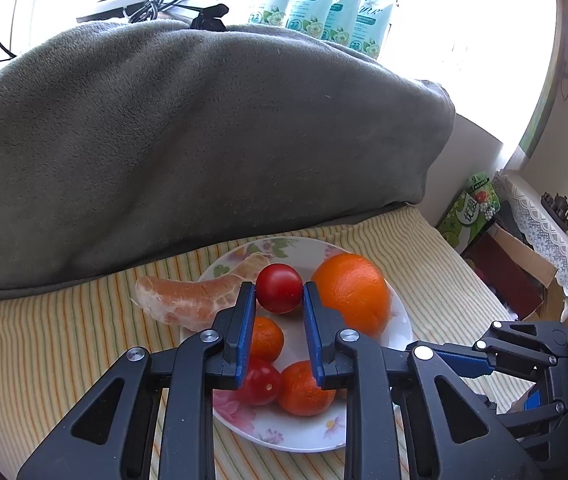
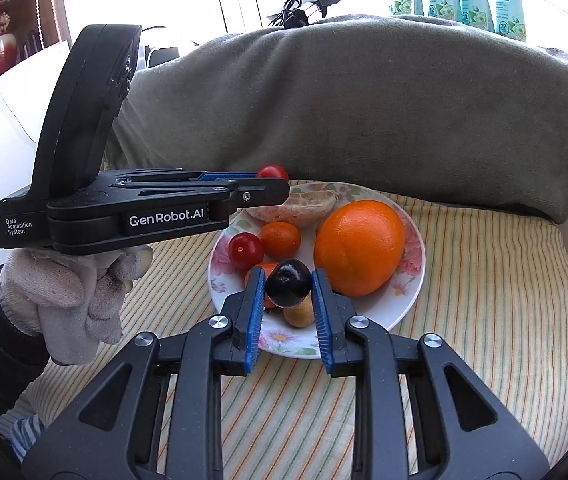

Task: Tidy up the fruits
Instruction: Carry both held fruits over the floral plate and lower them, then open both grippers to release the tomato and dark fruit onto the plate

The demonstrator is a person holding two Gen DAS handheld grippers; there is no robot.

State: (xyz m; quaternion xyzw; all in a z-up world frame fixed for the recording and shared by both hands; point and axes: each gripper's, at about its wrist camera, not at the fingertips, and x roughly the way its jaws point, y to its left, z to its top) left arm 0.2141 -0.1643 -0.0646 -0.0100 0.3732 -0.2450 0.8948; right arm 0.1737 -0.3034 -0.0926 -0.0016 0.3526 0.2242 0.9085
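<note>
Both grippers are loaded over the plate (image 2: pixel 411 312). The left gripper (image 1: pixel 279 292) is clamped on a cherry tomato (image 1: pixel 279 288), which sits between its blue pads at the centre of the left wrist view. From the right wrist view the same tomato (image 2: pixel 272 171) shows at the tip of that gripper (image 2: pixel 274 184), held in the air above the plate's far edge, in the middle of the frame. The right gripper (image 2: pixel 287 286) is closed on a dark round fruit (image 2: pixel 287 283), probably a plum or grape; its skin is too dark to name it surely. It hangs low over the near side of the plate, centre of the frame.

Most of the sorting looks done. Already on the flowered plate are a big orange (image 2: pixel 357 246) at right, two mandarins (image 1: pixel 267 338) (image 1: pixel 305 388), a second cherry tomato (image 2: pixel 246 250) at left, a peeled citrus piece (image 2: pixel 295 206) at the far edge and a small tan fruit (image 2: pixel 299 314) under the right gripper. In the left wrist view the peeled piece (image 1: pixel 188 300) overhangs the plate's left rim onto the striped cloth (image 1: pixel 64 340).

What is left, as I judge it: set down the two held fruits in the free gaps, and perhaps nudge the peeled piece fully onto the plate. No other loose fruit shows on the cloth. The grey blanket (image 1: pixel 184 140) fills the upper half of both frames.
</note>
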